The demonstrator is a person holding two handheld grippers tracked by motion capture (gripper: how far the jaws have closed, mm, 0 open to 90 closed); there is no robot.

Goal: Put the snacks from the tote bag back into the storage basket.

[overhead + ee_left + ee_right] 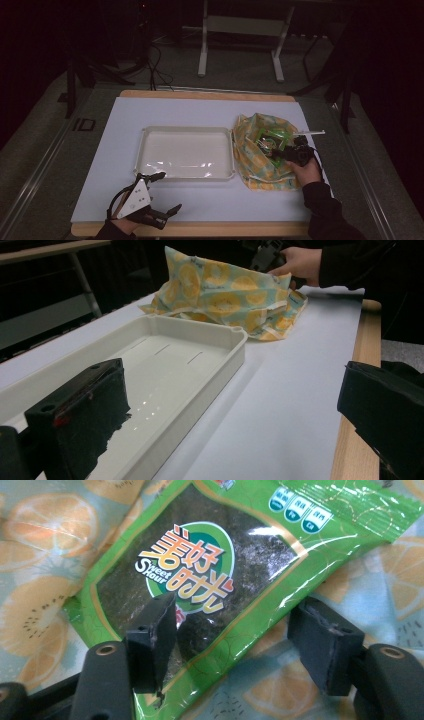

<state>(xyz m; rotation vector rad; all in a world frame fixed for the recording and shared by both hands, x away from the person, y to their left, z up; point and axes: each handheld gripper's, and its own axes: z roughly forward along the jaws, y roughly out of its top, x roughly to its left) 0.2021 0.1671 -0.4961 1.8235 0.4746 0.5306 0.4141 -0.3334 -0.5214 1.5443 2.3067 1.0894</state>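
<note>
A green foil snack packet (200,570) with orange lettering lies on a cloth bag (45,580) printed with orange slices. My right gripper (235,607) points down at it, open, one jaw over the packet's face and the other just past its right edge. In the high view, the right gripper (281,152) sits on the bag (252,165) beside the green packet (270,136) at the right of the table. My left gripper (167,192) rests open near the front edge, empty, just below the white tray (185,131). In the left gripper view, its jaws (235,405) stand wide apart.
The tray (200,330) is empty and lies in the middle of a white sheet (200,200) on a wooden table (210,95). A thin white strip (310,133) lies by the bag's right side. Beyond the table are stand legs (202,50) and floor cables (157,70).
</note>
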